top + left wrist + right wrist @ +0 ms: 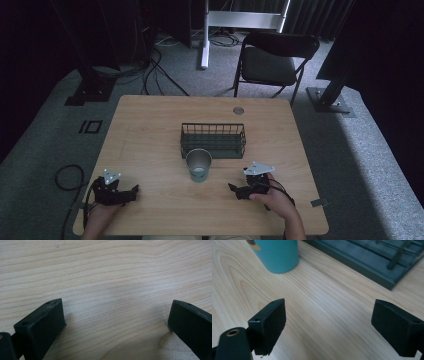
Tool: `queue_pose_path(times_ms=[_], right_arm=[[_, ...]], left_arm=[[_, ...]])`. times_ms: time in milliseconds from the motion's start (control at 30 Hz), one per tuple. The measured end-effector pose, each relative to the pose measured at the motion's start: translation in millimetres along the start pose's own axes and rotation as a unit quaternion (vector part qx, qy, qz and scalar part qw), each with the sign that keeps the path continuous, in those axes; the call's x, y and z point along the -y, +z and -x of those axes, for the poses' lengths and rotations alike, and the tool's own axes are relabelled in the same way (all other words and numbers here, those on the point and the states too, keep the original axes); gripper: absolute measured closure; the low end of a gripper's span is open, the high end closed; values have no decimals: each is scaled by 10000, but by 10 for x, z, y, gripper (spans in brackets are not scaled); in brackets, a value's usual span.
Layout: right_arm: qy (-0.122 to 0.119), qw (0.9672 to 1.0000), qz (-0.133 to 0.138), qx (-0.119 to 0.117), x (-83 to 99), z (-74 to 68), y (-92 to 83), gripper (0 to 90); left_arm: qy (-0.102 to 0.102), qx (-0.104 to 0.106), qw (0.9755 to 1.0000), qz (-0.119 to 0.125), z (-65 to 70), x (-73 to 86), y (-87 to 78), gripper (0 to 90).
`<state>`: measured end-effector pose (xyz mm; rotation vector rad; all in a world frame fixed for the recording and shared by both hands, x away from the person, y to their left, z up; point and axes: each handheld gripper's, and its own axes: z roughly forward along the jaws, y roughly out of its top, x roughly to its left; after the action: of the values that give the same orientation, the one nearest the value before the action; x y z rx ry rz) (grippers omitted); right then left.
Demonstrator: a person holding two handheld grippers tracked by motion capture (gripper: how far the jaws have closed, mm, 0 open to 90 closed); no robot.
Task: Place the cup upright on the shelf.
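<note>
Teal cup (199, 166) before wire basket (213, 140)

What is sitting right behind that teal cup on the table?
A dark wire basket stands just behind the cup, looking empty. The cup hides the middle of its front wall, so whether they touch is unclear.

On the light wooden bench (150, 130) a teal metal cup (199, 165) stands just before a dark wire basket (213, 139). The left hand-held gripper (134, 190) and right hand-held gripper (231, 187) rest either side, nearer me.
</note>
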<state>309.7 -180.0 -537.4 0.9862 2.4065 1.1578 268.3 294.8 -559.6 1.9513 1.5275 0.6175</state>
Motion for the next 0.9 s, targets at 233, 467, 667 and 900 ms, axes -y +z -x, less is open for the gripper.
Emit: queue_pose_path(times_ms=[233, 467, 667, 900], right_arm=[[-74, 9998, 103, -167, -125, -98, 99, 135], [-212, 9990, 183, -349, -253, -212, 186, 136], [-291, 9980, 324, -457, -367, -309, 253, 136], [-343, 9968, 462, -559, -486, -408, 351, 136]], left_arm=[[0, 1, 10000, 0, 0, 0, 0, 14], [0, -1, 10000, 0, 0, 0, 0, 15], [1, 0, 10000, -1, 0, 0, 0, 14], [1, 3, 10000, -1, -1, 0, 0, 14]])
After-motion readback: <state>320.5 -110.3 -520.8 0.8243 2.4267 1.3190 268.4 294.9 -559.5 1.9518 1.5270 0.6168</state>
